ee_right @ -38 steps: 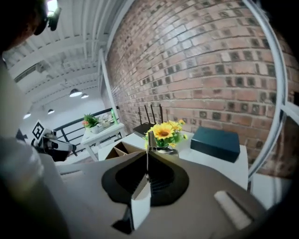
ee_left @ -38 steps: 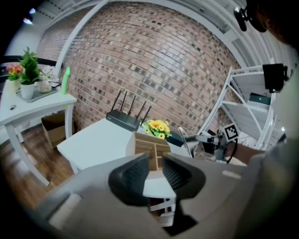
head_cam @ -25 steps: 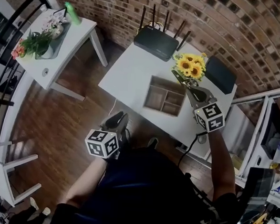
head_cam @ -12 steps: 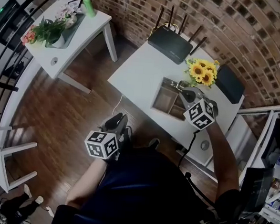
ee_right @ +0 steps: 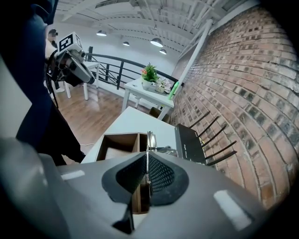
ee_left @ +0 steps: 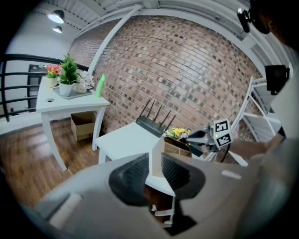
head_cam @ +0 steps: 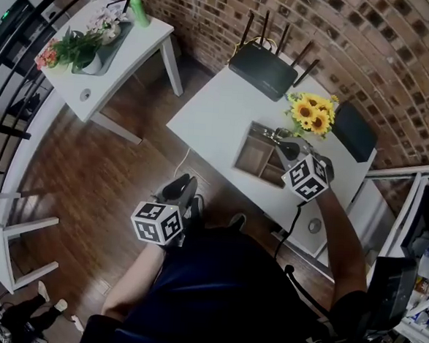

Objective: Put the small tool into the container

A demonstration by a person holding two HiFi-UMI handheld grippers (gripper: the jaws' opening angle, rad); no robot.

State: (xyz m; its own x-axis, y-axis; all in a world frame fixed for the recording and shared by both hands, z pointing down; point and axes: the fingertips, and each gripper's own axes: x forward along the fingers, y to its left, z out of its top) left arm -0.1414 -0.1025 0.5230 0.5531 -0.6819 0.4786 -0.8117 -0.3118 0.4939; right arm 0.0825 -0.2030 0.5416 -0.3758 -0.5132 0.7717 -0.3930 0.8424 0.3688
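A wooden container (head_cam: 249,153) with several compartments stands on the white table (head_cam: 211,108). My right gripper (head_cam: 277,142) hovers over the container's far right part, shut on a thin metal small tool (ee_right: 149,139). In the right gripper view the tool sticks up from between the jaws (ee_right: 146,158), above the open compartments of the container (ee_right: 116,144). My left gripper (head_cam: 184,182) hangs low by the person's body, off the table's near edge. In the left gripper view its jaws (ee_left: 156,164) stand slightly apart with nothing between them.
A black router (head_cam: 265,61) with antennas sits at the table's far end. Sunflowers (head_cam: 312,111) and a dark flat device (head_cam: 353,131) lie right of the container. A second white table (head_cam: 97,63) with potted plants and a green bottle (head_cam: 138,9) stands to the left.
My right gripper has moved left with the tool, from beside the sunflowers to over the container. The left gripper has stayed where it was.
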